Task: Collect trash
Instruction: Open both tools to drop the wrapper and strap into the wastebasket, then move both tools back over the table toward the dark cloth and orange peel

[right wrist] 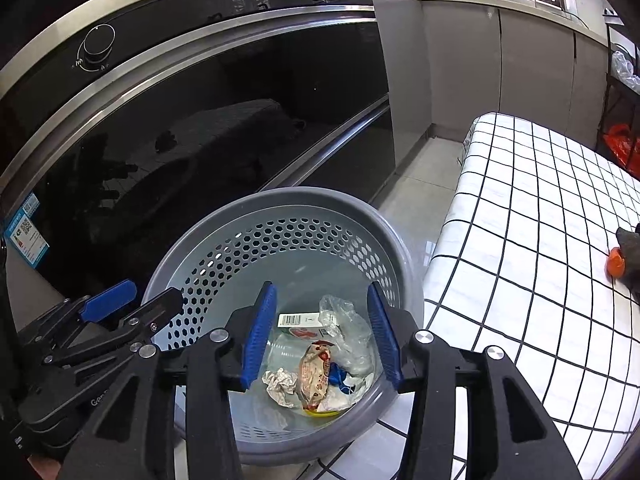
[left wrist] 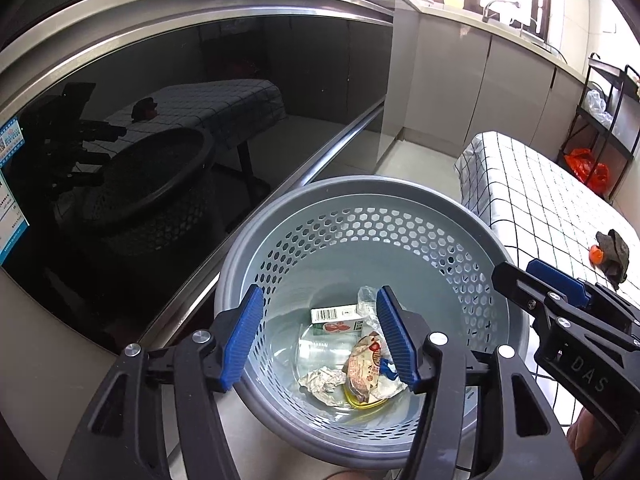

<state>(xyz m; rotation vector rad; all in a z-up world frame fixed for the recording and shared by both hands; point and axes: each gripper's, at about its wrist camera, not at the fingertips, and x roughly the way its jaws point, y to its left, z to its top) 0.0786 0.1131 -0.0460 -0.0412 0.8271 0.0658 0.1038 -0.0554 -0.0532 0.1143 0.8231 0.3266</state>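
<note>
Both grippers — left (left wrist: pixel 320 336), right (right wrist: pixel 322 334) — gape empty above bin (right wrist: pixel 352 208), between oven (right wrist: pixel 200 120) and table (right wrist: pixel 540 220); wrapper (right wrist: pixel 314 376) lies lengthwise.

Pale tiled floor and a checked table beside it

The glossy pale tiled floor (right wrist: pixel 416 184) carries a round grey plastic bin with honeycomb-perforated walls (right wrist: pixel 224 236), standing close to the dark glass front of a cabinet. Just beside the bin is a table draped in a white cloth with a black grid (right wrist: pixel 532 216); on the cloth lie a crumpled dark grey rag (left wrist: pixel 614 256) and a small orange object (left wrist: pixel 596 255), touching each other
</note>
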